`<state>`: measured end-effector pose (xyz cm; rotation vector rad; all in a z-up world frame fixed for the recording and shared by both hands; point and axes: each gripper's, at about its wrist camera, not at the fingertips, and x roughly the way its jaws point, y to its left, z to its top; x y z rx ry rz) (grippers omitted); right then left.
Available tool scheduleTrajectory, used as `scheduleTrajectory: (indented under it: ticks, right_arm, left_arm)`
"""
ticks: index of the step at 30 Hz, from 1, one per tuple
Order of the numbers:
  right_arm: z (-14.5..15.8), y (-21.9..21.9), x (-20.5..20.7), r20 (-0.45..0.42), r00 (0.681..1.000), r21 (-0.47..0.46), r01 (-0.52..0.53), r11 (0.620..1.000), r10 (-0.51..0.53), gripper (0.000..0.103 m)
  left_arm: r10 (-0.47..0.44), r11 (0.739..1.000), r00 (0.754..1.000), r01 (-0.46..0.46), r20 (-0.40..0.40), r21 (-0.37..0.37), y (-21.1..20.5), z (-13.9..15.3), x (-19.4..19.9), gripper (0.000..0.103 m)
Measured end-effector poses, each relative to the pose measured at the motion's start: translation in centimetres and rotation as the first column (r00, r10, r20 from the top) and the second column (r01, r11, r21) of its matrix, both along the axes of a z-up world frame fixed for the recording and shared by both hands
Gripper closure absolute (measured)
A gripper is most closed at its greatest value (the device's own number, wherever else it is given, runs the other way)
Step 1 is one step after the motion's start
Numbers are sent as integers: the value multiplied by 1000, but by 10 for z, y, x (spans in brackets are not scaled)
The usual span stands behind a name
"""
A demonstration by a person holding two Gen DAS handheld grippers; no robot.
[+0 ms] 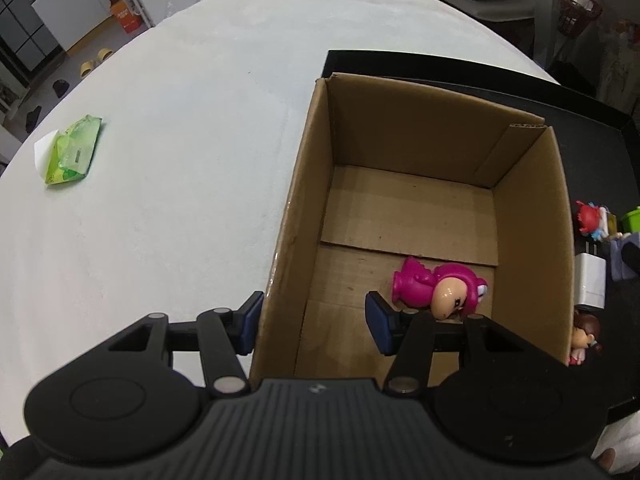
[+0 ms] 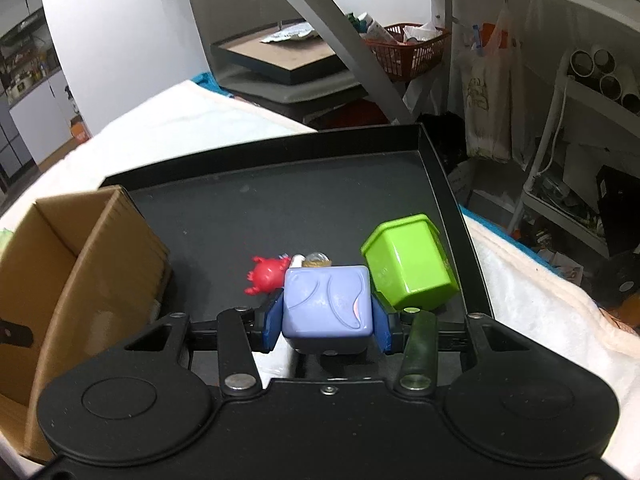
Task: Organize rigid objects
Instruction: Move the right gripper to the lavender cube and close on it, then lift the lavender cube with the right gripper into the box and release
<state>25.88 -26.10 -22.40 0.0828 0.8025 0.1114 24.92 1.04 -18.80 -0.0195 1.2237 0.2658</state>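
An open cardboard box stands on a black tray, and a pink toy figure lies on its side on the box floor. My left gripper is open and straddles the box's near left wall, one finger outside and one inside, close to the pink figure. In the right wrist view my right gripper is shut on a lavender cube-shaped toy, held just above the black tray. A lime green cup lies tipped beside the cube, with a red figure behind it.
A green plastic packet lies on the white table cloth at the left. Right of the box sit a red-haired figure, a white block and a brown-haired doll. The cardboard box stands left of my right gripper. Shelves and clutter lie beyond the table.
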Motion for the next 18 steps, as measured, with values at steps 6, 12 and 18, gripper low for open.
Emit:
scheduleTrajectory:
  ticks: [6,12,18]
  right_arm:
    - [13,8,-5,29,1000,24,-12,1000,11,59]
    - [33,24,-9,77,996,31,-36,999,34,59]
    - [55,44,-18,127,990,12,-67,998,65,60]
  left_arm:
    - [-15,1000,1000,15,25,-2,1,9,-2,50]
    - [-42,999,997,43,57,-11,3,17,-9,52]
    - [-46,999,997,47,68,-19,17,20,-14,54]
